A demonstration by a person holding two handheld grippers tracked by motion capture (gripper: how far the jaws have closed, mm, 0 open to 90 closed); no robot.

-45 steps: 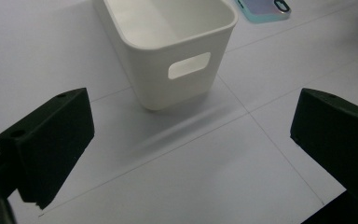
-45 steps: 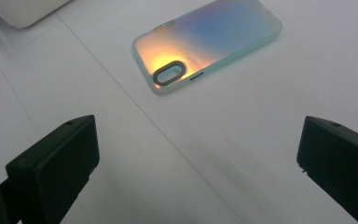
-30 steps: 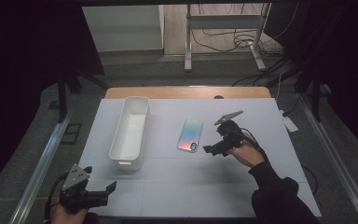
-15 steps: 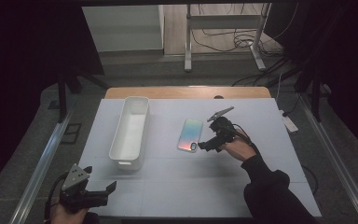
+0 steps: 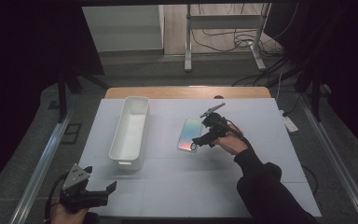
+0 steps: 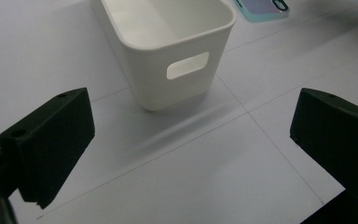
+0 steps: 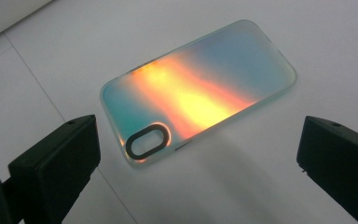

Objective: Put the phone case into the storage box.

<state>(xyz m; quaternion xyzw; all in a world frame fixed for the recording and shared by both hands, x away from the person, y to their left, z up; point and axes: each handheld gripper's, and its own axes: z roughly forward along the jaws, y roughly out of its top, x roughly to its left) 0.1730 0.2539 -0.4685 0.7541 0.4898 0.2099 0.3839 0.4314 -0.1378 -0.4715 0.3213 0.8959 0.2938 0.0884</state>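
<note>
Iridescent translucent phone case [image 7: 196, 93] lies flat on the white surface [image 5: 261, 177], its long axis running from 7 to 1 o'clock just ahead of the right gripper [image 7: 198, 158], whose fingers [image 7: 56, 158] are spread wide and empty; the left gripper [image 5: 98, 193] is well apart.

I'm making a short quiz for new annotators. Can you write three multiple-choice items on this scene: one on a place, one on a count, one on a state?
1. Where does the phone case lie?
A. inside the white bin
B. flat on the table, right of the white bin
C. on the floor

2. How many bins stand on the table?
A. one
B. two
C. three

3. How stands the right tool?
A. shut on the case
B. shut on nothing
C. open, its jaws apart near the case

Key: 1 B, the high view shows it beside the bin; 2 A, a single white bin; 3 C, the right gripper view shows a wide gap.
</note>
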